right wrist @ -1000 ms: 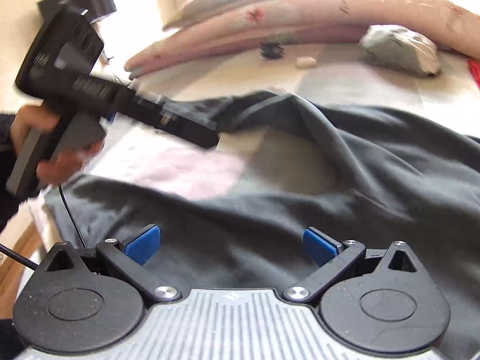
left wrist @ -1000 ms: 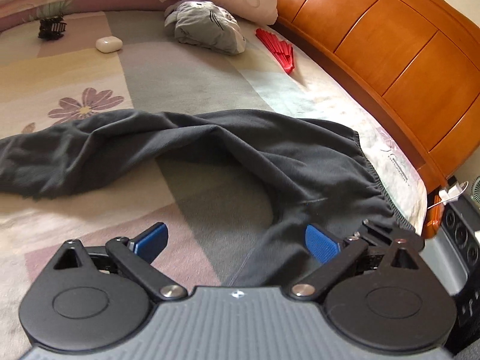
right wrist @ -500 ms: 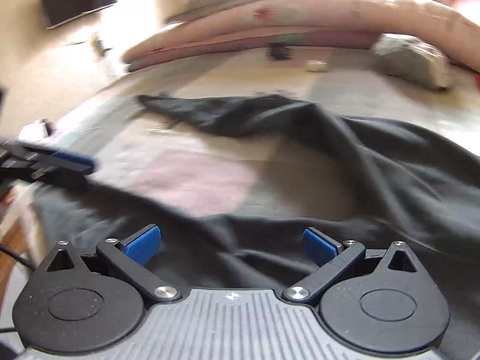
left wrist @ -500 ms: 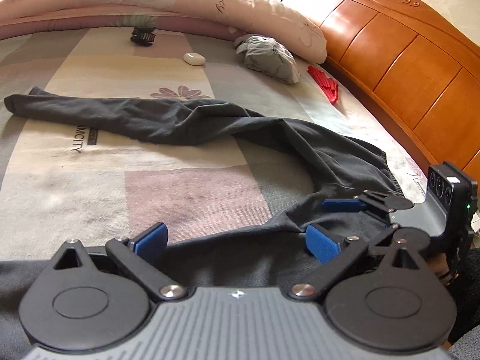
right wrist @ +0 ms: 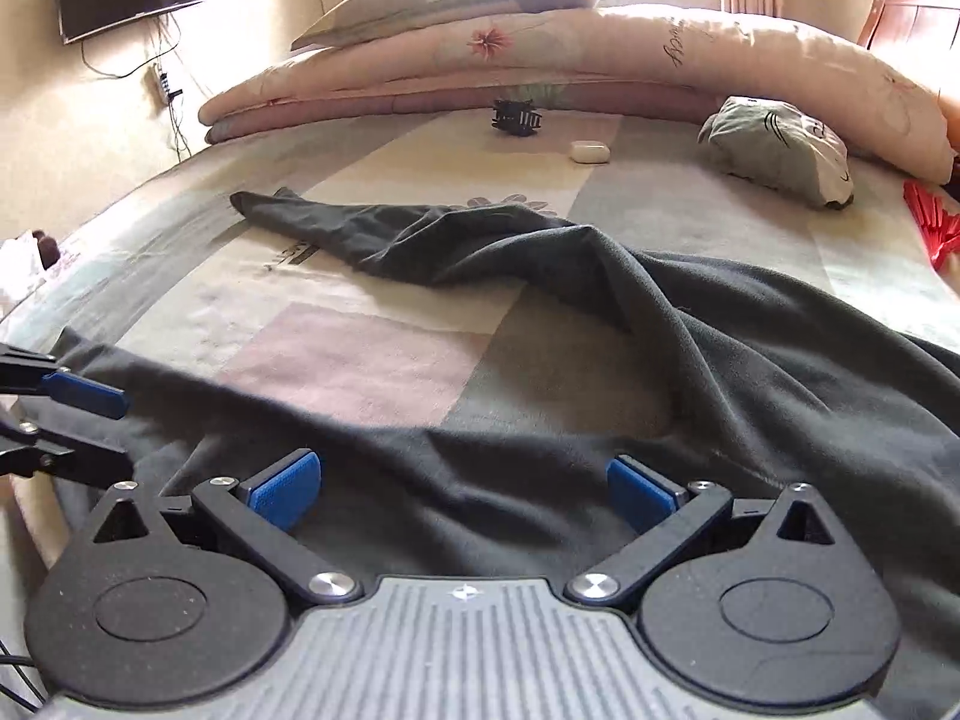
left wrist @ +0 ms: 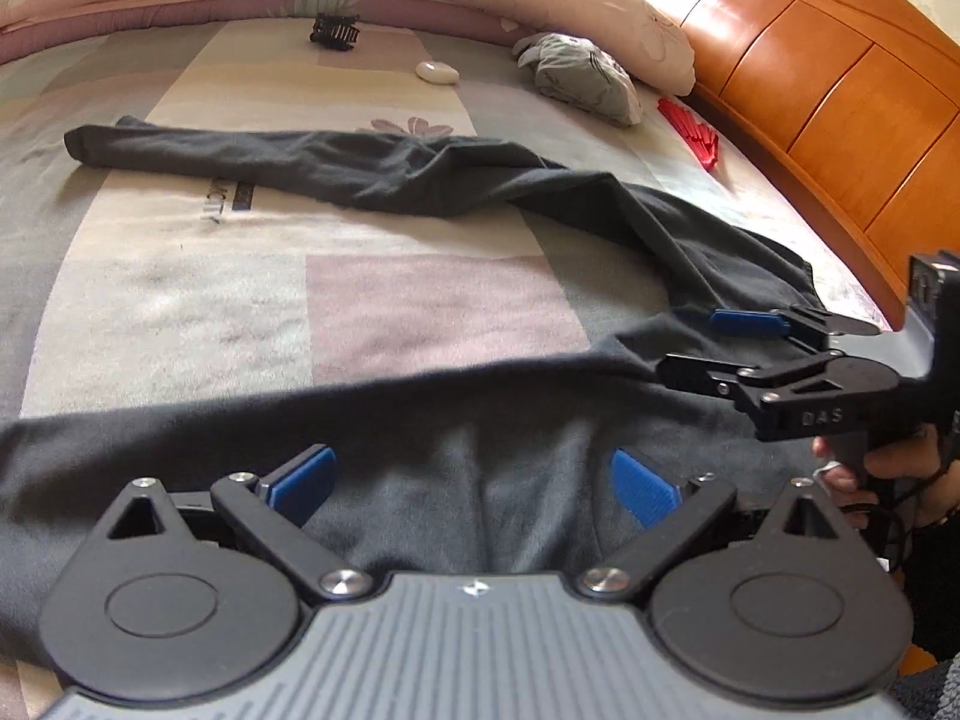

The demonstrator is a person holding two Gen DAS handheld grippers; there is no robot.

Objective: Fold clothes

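One dark grey soft cotton trousers point(left wrist: 456, 480), rumpled, legs splayed across the patchwork bedspread point(left wrist: 420, 300). Left gripper point(left wrist: 474, 480) and right gripper point(right wrist: 462, 489), jaws wide, both over the near leg. Far: one white earbud case point(left wrist: 438, 72), one black hair clip point(left wrist: 335, 33).

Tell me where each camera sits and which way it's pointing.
Left wrist view: on the left tool, low over the dark trousers, facing the pillows and wooden headboard; the right tool and a hand show.
Right wrist view: on the right tool, facing the pillows and window; the left tool shows.
Shared: trousers, white case, grey bundle.
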